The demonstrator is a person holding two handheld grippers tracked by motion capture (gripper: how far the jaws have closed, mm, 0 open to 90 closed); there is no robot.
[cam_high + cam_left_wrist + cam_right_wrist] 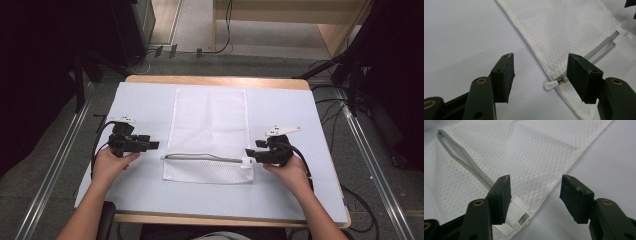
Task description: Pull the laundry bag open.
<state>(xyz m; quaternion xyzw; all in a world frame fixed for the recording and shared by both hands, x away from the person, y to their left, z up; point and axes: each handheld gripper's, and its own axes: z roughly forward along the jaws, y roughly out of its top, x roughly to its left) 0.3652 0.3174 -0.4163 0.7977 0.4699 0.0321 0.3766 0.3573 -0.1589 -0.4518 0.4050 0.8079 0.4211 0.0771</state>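
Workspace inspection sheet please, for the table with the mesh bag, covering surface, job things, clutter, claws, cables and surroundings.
Surface: white mat covering a wooden table; it looks flat.
Job's things: white mesh bag lying flat in the middle; its zipper runs across near the person's end and gapes partly open; the white pull tab sits at the right end.
Clutter: nothing seen.
Claws: left claw open, just left of the bag's edge, holding nothing; right claw open beside the pull tab, holding nothing.
Cables: a black cable trails from the left claw; more cables lie on the floor to the right.
Surroundings: grey floor, dark stands at both sides.
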